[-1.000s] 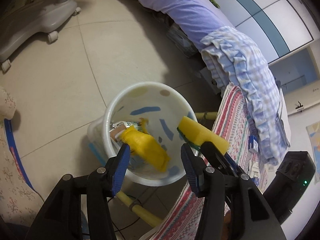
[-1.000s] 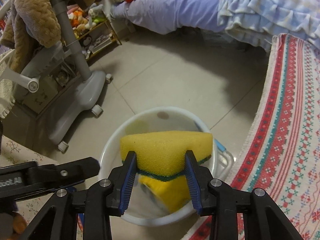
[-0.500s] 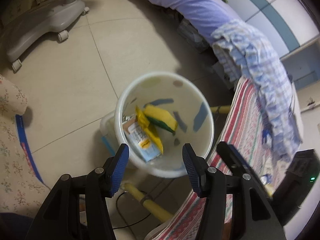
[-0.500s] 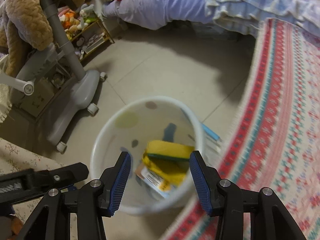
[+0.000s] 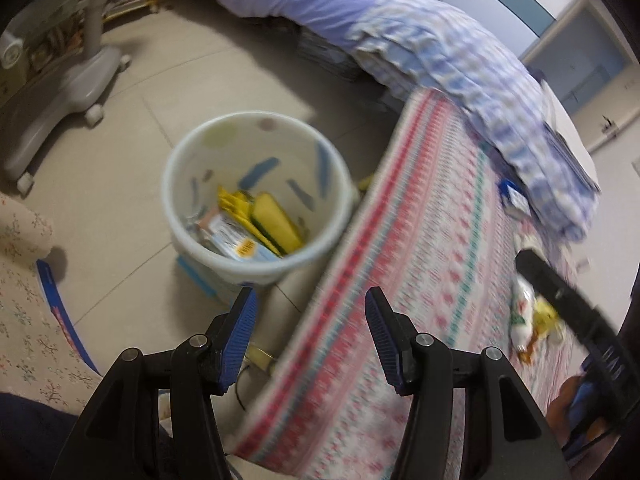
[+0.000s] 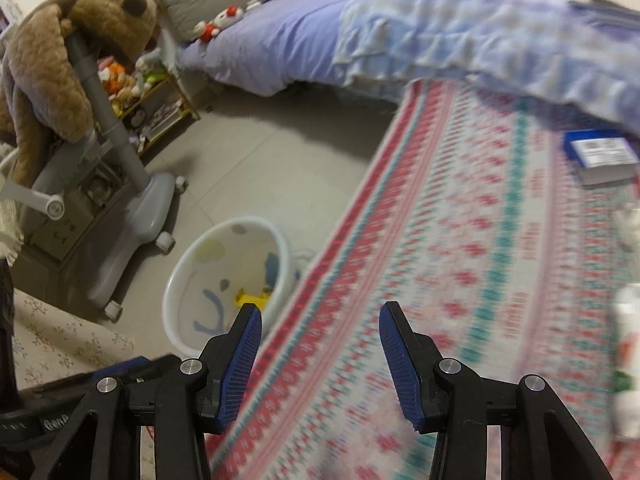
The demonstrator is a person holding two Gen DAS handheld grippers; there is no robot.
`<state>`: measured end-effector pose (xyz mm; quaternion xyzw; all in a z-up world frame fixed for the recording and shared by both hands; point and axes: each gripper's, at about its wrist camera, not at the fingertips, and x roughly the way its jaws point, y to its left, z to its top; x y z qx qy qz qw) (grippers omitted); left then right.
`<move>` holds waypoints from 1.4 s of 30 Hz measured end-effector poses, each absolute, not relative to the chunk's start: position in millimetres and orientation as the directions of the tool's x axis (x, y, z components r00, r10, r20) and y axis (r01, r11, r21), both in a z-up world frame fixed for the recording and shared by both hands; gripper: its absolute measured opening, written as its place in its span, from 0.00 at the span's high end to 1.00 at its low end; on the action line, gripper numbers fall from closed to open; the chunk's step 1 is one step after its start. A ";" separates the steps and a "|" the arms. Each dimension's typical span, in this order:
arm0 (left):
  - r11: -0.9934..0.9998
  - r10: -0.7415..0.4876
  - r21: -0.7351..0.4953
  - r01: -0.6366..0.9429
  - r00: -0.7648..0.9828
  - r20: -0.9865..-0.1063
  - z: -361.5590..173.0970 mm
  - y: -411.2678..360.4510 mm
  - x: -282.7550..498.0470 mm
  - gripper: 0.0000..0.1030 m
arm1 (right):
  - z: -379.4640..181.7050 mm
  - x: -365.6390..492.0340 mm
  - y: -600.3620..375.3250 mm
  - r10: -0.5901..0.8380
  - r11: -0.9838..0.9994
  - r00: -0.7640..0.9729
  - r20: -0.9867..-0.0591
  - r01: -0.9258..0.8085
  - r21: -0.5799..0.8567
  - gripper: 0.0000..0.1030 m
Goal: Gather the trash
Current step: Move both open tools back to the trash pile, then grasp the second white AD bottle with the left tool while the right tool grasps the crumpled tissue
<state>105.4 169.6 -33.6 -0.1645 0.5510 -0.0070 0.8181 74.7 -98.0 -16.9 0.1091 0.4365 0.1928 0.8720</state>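
Both my tools, left (image 5: 308, 334) and right (image 6: 320, 352), gape wide and empty. The bin (image 5: 188, 216) on the floor beside the counter (image 5: 420, 240) holds a yellow sponge (image 5: 276, 222) and wrappers (image 5: 236, 236).

bins: one white bin (image 5: 256, 196) is seen ahead-left of the left gripper | sponges: one yellow sponge (image 5: 276, 224) is counted inside it | wrappers: at least two, one yellow wrapper (image 5: 234, 204) and one pale packet (image 5: 236, 238) | snack bags: one bag (image 5: 528, 316) is seen right of the left gripper | books: one blue book (image 6: 600, 156) is counted ahead-right of the right gripper | plush bears: one brown bear (image 6: 52, 68)
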 end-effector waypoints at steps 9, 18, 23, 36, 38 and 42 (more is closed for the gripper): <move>0.932 -0.313 -0.356 -0.064 0.353 -0.882 -13.4 75.7 68.3 0.36 | 24.7 32.2 -224.8 0.321 0.941 0.644 -0.694 -0.132 0.312 0.41; 0.935 -0.352 -0.344 0.081 0.310 -0.883 -16.2 -48.8 75.6 0.36 | 8.1 15.5 -353.5 0.236 0.903 0.669 -0.705 0.116 0.413 0.41; 0.938 -0.347 -0.330 0.109 0.264 -0.900 -50.3 -117.3 109.7 0.36 | -7.9 12.5 -413.1 0.145 0.877 0.634 -0.760 0.272 0.395 0.41; 0.952 -0.299 -0.274 0.134 0.228 -0.927 -104.6 -163.9 155.8 0.59 | -50.6 29.4 -500.1 0.092 0.797 0.517 -0.851 0.475 0.374 0.41; 0.952 -0.298 -0.270 0.143 0.247 -0.922 -103.1 -162.5 156.1 0.59 | -60.3 35.6 -499.3 0.096 0.798 0.489 -0.867 0.483 0.361 0.41; 0.946 -0.320 -0.292 0.138 0.260 -0.911 -98.4 -152.9 155.1 0.60 | -76.5 41.9 -497.7 0.110 0.786 0.462 -0.880 0.501 0.361 0.41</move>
